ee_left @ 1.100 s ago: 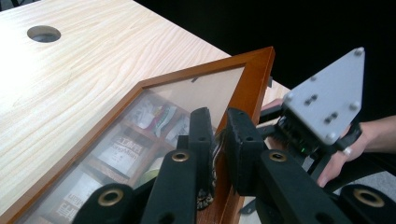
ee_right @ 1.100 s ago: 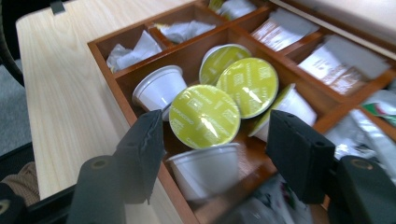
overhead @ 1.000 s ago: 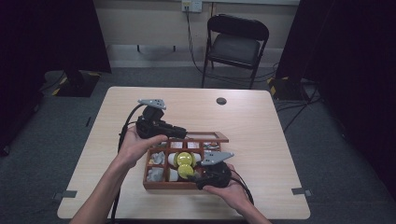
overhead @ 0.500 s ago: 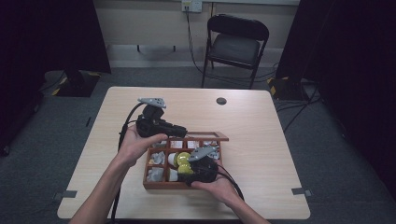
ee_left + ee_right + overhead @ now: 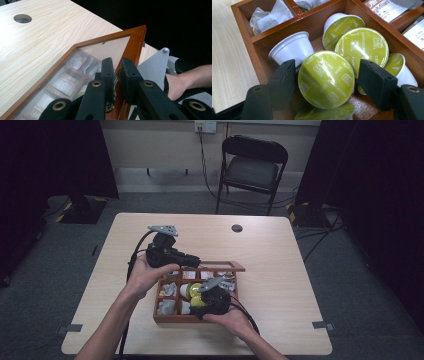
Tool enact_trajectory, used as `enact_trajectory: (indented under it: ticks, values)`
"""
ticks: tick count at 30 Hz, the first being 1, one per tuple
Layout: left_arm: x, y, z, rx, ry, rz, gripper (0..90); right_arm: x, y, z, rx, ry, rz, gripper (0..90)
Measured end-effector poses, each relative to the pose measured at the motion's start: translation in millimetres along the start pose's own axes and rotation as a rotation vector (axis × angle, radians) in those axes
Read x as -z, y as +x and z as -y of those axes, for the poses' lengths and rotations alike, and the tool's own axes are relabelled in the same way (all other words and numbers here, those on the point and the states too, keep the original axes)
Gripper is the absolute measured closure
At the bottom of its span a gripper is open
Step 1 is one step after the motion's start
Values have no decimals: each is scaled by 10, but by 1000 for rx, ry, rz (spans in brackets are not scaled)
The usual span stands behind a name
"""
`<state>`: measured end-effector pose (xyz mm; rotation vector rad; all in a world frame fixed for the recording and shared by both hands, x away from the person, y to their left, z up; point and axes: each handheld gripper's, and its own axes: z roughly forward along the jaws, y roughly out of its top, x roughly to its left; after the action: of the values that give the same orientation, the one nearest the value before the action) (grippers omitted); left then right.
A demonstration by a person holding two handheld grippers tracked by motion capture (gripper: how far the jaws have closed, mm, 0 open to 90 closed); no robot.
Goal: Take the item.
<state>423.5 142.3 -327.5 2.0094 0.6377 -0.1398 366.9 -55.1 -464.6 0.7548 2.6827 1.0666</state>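
Since a second ago the right tool (image 5: 325,82) has slid left over the wooden box (image 5: 165,319) and now sits above the middle compartment, jaws wide open either side of a green-lidded capsule (image 5: 326,79), not pinching it yet. Looks light and stiff, but the foil top is slick and probably dents, so I'd grab the white cup wall, not the lid. It's tipped, foil face toward the camera, its axis running back into the box. Left tool (image 5: 116,75) is nearly shut on the glass lid (image 5: 100,50), propping it up. Box sits on the counter (image 5: 280,245).
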Motion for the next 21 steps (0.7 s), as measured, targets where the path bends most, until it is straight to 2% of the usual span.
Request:
enact_trajectory:
  ticks: [4, 12, 21]
  values:
    - [0, -1, 2, 2, -1, -2, 813, -18, 3, -5, -3, 28, 5, 305]
    - [2, 2, 0, 0, -4, -4, 813, -37, -5, -5, -19, 51, 0, 338]
    - [2, 6, 1, 6, -7, 0, 813, -32, -5, -4, -25, 52, -11, 377]
